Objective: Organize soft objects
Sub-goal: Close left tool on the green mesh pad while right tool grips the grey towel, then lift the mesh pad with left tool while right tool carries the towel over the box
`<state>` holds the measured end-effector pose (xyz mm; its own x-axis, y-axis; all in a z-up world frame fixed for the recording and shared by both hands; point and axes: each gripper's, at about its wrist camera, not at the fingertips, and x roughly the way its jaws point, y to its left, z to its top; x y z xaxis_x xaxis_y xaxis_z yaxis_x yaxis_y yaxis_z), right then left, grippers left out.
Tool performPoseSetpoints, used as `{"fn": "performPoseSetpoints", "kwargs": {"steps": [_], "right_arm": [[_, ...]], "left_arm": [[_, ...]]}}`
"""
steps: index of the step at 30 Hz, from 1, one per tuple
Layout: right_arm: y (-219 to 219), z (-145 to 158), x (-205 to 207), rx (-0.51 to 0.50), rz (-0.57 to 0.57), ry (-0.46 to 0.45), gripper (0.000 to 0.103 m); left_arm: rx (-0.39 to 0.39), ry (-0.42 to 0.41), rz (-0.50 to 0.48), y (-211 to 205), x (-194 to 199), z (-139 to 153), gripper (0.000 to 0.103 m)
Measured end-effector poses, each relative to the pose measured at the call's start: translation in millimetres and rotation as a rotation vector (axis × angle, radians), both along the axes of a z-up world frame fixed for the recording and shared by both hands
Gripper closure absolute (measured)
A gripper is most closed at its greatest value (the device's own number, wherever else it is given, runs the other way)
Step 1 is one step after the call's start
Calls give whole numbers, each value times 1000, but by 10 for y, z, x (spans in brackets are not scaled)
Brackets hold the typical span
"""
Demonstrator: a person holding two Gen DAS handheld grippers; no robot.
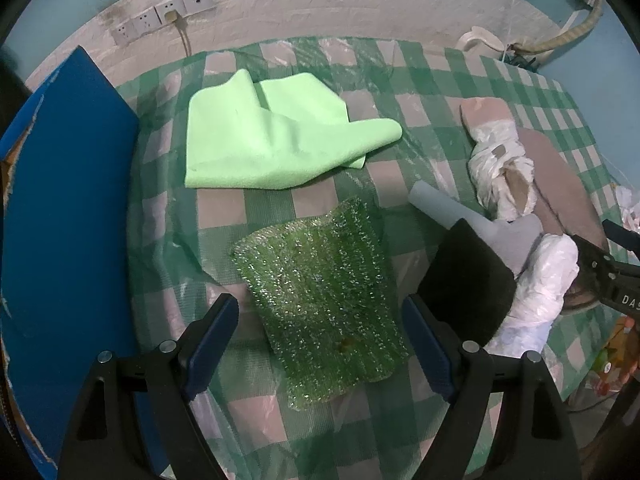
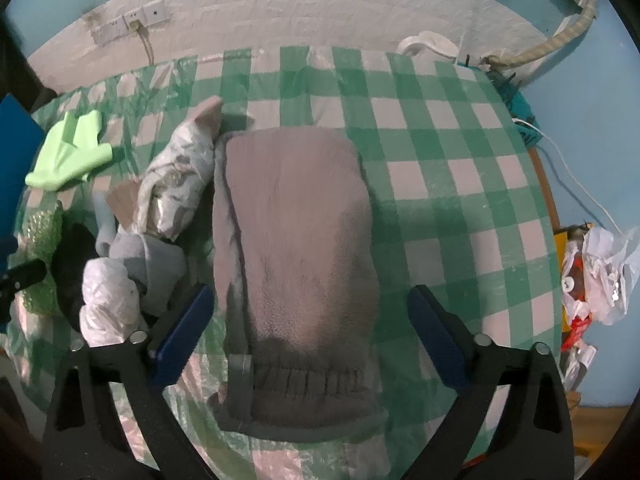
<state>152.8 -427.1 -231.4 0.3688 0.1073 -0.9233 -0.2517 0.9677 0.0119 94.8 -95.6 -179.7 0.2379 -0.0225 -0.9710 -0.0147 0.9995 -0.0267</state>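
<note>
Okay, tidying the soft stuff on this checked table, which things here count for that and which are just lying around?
For the job: light green cloth, sparkly green scrubber, grey fleece item, black sponge, plastic-wrapped bundles.

Just lying about: blue box, wall sockets, crumpled bags beside the table.

Scourer (image 1: 320, 304) lies before cloth (image 1: 276, 140), on table (image 1: 420, 92).

You're working in dim, cool, bluish-green light in both views. Fisheye bending curves the wall (image 1: 320, 4) and blackens the corners. Soft shadows sit beside the grey fleece (image 2: 296, 240); plastic wrinkles glint faintly.
</note>
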Motion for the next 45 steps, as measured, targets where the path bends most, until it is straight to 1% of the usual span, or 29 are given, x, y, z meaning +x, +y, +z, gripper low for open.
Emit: {"fn": "performPoseSetpoints", "kwargs": {"steps": [2,5,7,10,11,12,13,14,15,17,18,20,21,22,23,24,26,35,45], "right_arm": [[10,-50,8,-7,4,15,14],[6,-110,8,8,10,41,23],[5,-136,-2,20,15,49,26],[14,-155,-22,18,28,50,41],[17,-153,-22,24,32,52,50],[14,-154,-25,33,37,56,55],[15,-150,-31,35,40,54,58],[15,-137,-38,34,43,50,63],[32,-127,-56,35,46,49,67],[39,-102,-70,41,49,47,72],[44,-86,-74,45,46,46,73],[74,-52,-87,54,41,45,74],[80,-36,-91,56,40,46,74],[89,-18,-95,57,38,43,75],[100,2,-106,59,39,39,76],[111,15,-118,61,40,36,77],[120,40,-124,67,44,32,77],[4,196,-71,91,29,-5,80],[-21,529,-140,105,18,-76,80]], "left_arm": [[5,7,-2,-15,15,-24,18],[12,17,-7,-36,43,-46,18],[14,23,-8,-53,58,-77,18],[23,14,-22,-32,72,-87,18],[23,15,-26,-25,77,-90,18],[30,14,-30,-30,77,-101,19],[39,8,-37,-25,72,-103,23],[51,1,-43,-17,64,-103,29],[62,-3,-50,-46,56,-104,34],[74,-7,-62,-147,70,-120,46],[60,-7,-69,-139,62,-121,49],[56,-9,-73,-152,27,-115,59],[54,-11,-78,-146,16,-112,62],[50,-12,-81,-131,-2,-87,71],[43,-13,-83,-122,-15,-78,76],[39,-16,-84,-108,-38,-55,78],[32,-29,-94,-95,-81,3,87],[25,-118,-120,-187,-264,347,89],[14,-163,-114,-69,-302,563,89]]}}
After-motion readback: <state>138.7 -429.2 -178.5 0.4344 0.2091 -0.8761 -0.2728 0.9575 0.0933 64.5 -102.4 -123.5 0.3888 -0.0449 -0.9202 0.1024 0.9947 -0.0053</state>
